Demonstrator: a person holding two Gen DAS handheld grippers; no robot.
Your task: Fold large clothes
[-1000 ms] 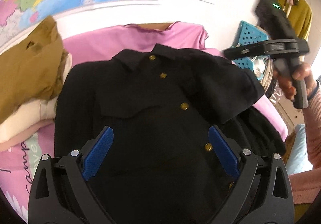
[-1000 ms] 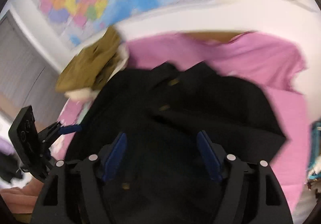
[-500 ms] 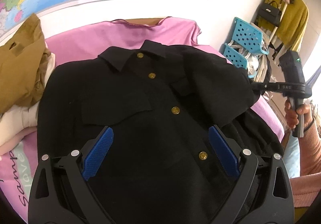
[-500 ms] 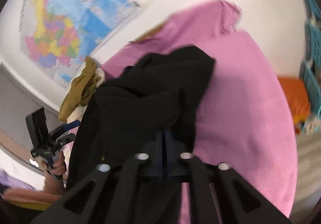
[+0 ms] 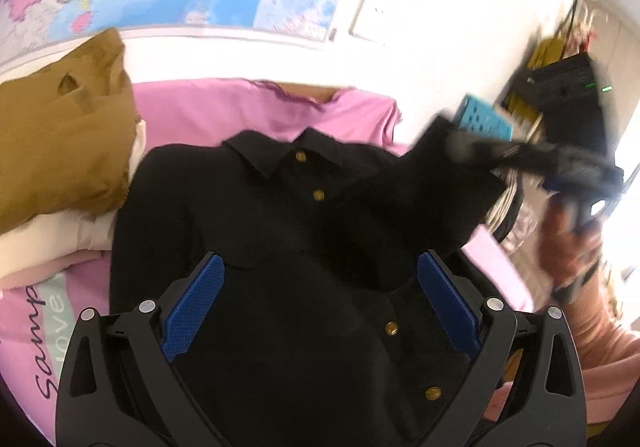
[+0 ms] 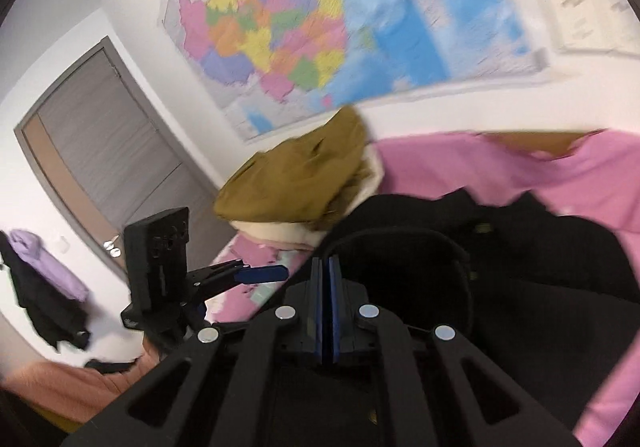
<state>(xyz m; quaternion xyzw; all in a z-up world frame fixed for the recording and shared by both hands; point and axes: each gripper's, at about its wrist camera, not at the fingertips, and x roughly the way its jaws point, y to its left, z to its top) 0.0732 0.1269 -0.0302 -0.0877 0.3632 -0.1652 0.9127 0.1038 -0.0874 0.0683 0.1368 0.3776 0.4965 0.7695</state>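
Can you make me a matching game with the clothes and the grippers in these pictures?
Things:
1. black shirt
2. mustard garment
3. left gripper
4. right gripper

States:
A. fingers wide apart, holding nothing
B. heaped on a pile beside the shirt
C. fingers closed on black cloth
D. spread on the pink sheet, one sleeve lifted

Pairs: 1-D, 2-B, 3-A, 4-C

Light: bright, even daylight in both views; the white wall (image 5: pixel 460 7) burns out at far right of the left wrist view.
Blur: the wall map (image 6: pixel 320 27) smears in both views; the right gripper (image 5: pixel 472 145) streaks.
Sharp: the left gripper (image 5: pixel 320 299) near the lens.
Dark areas: the black shirt (image 5: pixel 300 267) shows almost no detail.
Distortion: fisheye bending, black corners.
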